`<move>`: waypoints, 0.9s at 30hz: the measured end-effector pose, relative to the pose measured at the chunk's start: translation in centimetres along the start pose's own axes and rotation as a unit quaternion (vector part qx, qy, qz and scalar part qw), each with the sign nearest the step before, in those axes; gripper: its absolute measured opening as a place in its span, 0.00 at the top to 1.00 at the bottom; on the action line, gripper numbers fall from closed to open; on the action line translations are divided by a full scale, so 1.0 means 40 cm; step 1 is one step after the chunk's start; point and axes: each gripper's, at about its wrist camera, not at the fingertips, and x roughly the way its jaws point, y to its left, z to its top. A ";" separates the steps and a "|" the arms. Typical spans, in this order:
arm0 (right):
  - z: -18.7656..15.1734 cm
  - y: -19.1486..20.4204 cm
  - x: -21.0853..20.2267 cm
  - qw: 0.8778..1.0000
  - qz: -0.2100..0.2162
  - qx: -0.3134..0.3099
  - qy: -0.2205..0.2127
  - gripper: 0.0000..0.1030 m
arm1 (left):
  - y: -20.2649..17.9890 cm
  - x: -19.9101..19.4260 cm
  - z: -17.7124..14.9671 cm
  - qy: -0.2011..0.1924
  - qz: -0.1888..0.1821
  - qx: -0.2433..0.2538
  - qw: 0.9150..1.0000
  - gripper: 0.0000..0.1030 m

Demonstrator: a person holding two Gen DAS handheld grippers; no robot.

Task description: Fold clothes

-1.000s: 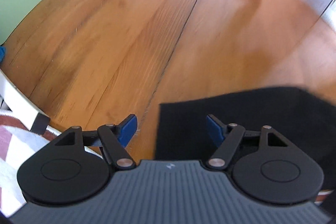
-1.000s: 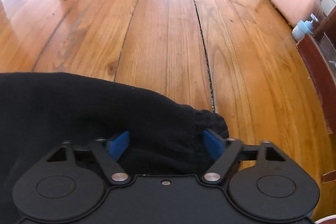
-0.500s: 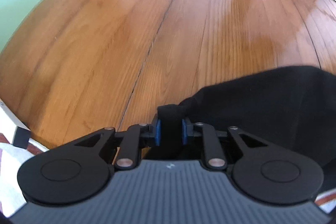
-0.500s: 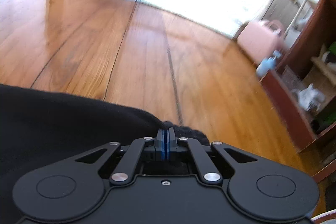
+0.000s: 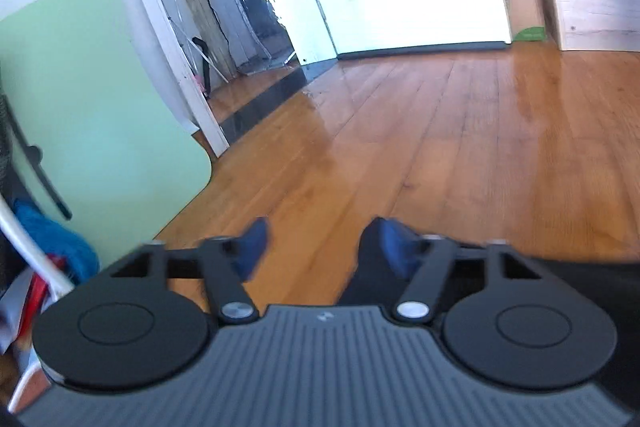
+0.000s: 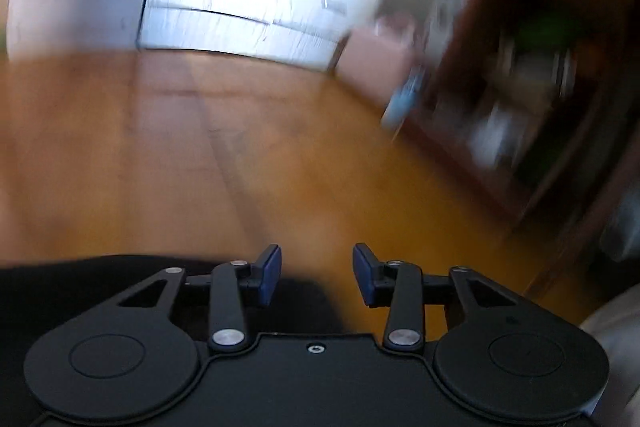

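Both the left gripper (image 5: pixel 316 247) and right gripper (image 6: pixel 317 273) have open jaws, holding nothing. The black cloth (image 6: pixel 80 291) lies loose below on the floor (image 5: pixel 460 147); the right view is blurred, so the fold perhaps slips open.

Glossy wooden plank floor (image 5: pixel 440 155) running far to a bright doorway; black garment (image 5: pixel 592 279) lying near right on the boards; pale green panel (image 5: pixel 92 115) standing at left, low dark threshold (image 5: pixel 260 107) far left

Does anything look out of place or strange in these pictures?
Nothing stands out. Both grippers, left and right, are open above the wood floor, and the black garment lies below them. The right view is blurred.
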 end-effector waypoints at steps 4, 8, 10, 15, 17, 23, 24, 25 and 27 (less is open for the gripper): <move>-0.122 -0.066 -0.148 0.959 0.190 0.163 0.135 0.52 | -0.005 -0.108 -0.117 0.067 -0.114 -0.048 0.990 0.29; -0.303 -0.118 -0.326 0.903 0.323 0.210 0.189 0.52 | -0.006 -0.217 -0.283 0.141 -0.178 -0.099 0.969 0.29; -0.389 -0.153 -0.413 0.896 0.338 0.214 0.191 0.52 | -0.006 -0.283 -0.357 0.166 -0.186 -0.103 0.963 0.29; -0.510 -0.231 -0.540 0.909 0.325 0.158 0.206 0.52 | -0.022 -0.422 -0.509 0.234 -0.182 -0.097 0.950 0.29; -0.517 -0.276 -0.558 0.922 0.299 0.141 0.199 0.52 | -0.010 -0.446 -0.569 0.272 -0.178 -0.091 0.941 0.28; -0.519 -0.354 -0.570 0.950 0.239 0.120 0.160 0.49 | -0.026 -0.570 -0.692 0.312 -0.173 0.029 0.934 0.19; -0.524 -0.359 -0.555 0.952 0.232 0.128 0.156 0.40 | -0.017 -0.581 -0.701 0.309 -0.176 0.021 0.934 0.19; -0.530 -0.363 -0.540 0.953 0.224 0.136 0.152 0.34 | -0.010 -0.587 -0.710 0.306 -0.174 0.017 0.936 0.19; -0.560 -0.359 -0.503 0.955 0.202 0.155 0.152 0.12 | -0.004 -0.581 -0.721 0.296 -0.162 0.016 0.941 0.19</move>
